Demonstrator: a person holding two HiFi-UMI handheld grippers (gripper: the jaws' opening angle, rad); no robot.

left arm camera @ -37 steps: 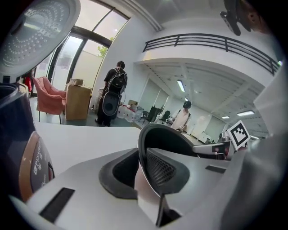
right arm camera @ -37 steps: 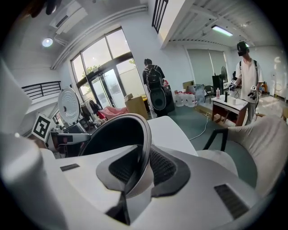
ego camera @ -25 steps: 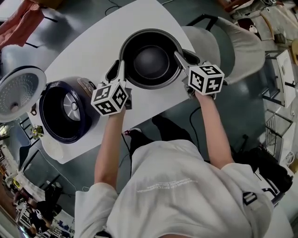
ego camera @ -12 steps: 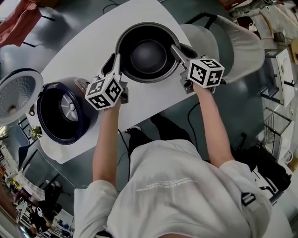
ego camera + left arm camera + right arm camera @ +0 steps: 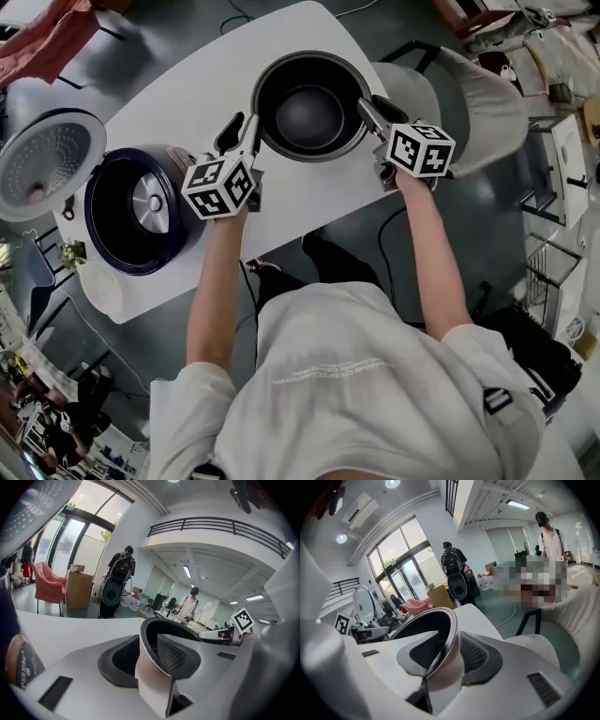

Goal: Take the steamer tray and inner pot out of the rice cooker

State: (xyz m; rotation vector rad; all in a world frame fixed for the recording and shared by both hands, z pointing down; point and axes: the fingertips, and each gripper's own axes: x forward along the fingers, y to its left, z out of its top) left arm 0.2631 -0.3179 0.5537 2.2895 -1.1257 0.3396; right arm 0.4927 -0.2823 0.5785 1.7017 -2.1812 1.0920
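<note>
A: Pot (image 5: pixel 309 105) out of cooker (image 5: pixel 112 234)?
B: Yes, on table (image 5: pixel 187 94), right of it. Left gripper (image 5: pixel 240 136), right gripper (image 5: pixel 373 106) jaws just opening, rim loose between. Tray not in view; cannot tell.

**Finding:** no text, brand, number or sign can be read in any view.

**Marks noted, all illegible:**
- A faint line of pale print (image 5: pixel 328 372) runs across the back of the person's white shirt, on the near side of the head view. It is too small to read.
- A brown round label (image 5: pixel 18 663) with dark lettering sits on the rice cooker (image 5: pixel 5 620), at the near left edge of the left gripper view. It is blurred.
- The left cube (image 5: pixel 220 187) and the right cube (image 5: pixel 419 150) carry black-and-white square code patterns only, with no letters or digits.
</note>
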